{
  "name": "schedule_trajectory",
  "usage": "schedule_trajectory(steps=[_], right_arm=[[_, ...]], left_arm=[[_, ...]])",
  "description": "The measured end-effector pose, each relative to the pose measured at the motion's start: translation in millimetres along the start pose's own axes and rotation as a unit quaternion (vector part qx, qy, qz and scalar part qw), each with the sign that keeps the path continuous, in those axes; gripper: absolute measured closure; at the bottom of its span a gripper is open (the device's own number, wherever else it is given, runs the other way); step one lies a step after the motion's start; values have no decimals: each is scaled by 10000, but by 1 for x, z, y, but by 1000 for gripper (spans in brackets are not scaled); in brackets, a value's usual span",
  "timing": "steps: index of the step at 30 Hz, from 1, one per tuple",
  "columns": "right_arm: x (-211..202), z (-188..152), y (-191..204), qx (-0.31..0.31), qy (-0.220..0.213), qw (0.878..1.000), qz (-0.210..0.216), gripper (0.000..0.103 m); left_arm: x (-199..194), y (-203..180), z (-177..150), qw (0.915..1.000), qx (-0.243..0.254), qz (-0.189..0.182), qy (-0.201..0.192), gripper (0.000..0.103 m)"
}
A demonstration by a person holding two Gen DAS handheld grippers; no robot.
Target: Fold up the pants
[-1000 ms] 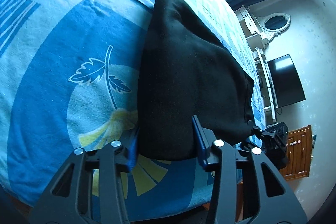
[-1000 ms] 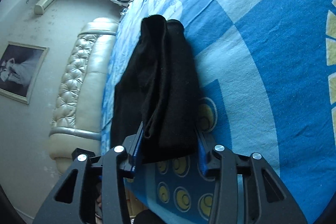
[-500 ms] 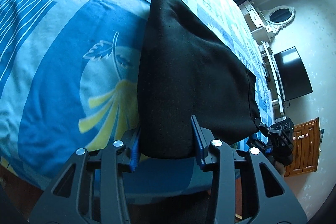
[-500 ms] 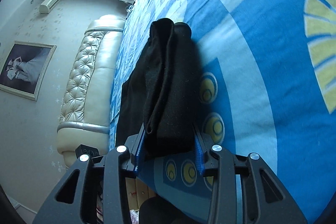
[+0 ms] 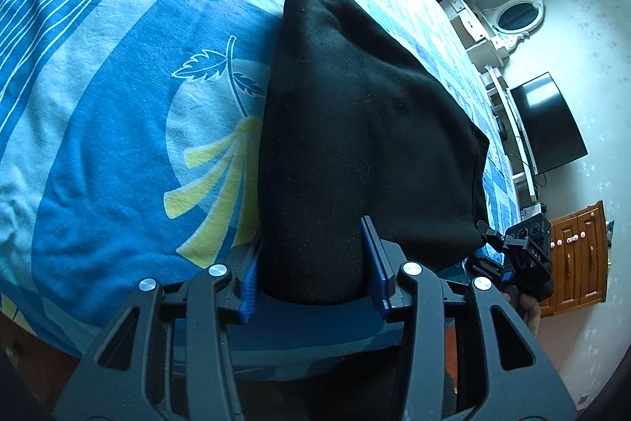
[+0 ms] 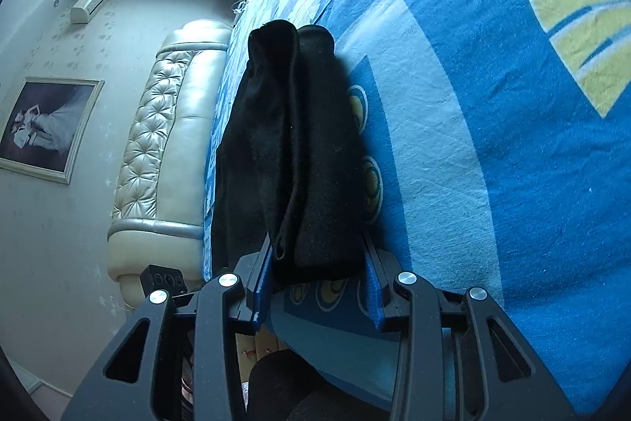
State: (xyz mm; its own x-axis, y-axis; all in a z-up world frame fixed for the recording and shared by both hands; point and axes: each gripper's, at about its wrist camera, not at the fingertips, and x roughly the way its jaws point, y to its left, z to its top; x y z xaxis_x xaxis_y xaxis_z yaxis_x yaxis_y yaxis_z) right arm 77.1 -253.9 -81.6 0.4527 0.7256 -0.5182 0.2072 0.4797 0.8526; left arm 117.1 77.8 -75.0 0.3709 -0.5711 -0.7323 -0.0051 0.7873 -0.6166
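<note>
Left gripper (image 5: pixel 313 263): clamped on near edge of black pants (image 5: pixel 355 129), jaws eased a touch wider in the last half second, cloth still between. Right gripper (image 6: pixel 317 269): pinched the bunched other end. Pants stretched over blue bedsheet (image 5: pixel 118 129), barely shifted. Probably lay-down, release next.

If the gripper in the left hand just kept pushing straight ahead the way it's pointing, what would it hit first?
The black pants: the left gripper already has their near end between its fingers, and the cloth fills the line ahead. Beyond lies the blue bedsheet.
</note>
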Motion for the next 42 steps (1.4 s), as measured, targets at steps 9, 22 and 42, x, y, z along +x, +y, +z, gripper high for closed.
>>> schedule_trajectory(steps=[9,22,42], right_arm=[[-3,-4,-1,0,-53,10000,50,64],[-14,-7,-11,240,-100,9976,643,54],[-44,-31,5,239,-431,9986,-198,28]], left_arm=[[-2,3,-6,9999,59,-91,-28,55],[-5,5,-13,9990,174,-385,-110,33],[-43,-42,-45,9845,974,1250,-746,13]])
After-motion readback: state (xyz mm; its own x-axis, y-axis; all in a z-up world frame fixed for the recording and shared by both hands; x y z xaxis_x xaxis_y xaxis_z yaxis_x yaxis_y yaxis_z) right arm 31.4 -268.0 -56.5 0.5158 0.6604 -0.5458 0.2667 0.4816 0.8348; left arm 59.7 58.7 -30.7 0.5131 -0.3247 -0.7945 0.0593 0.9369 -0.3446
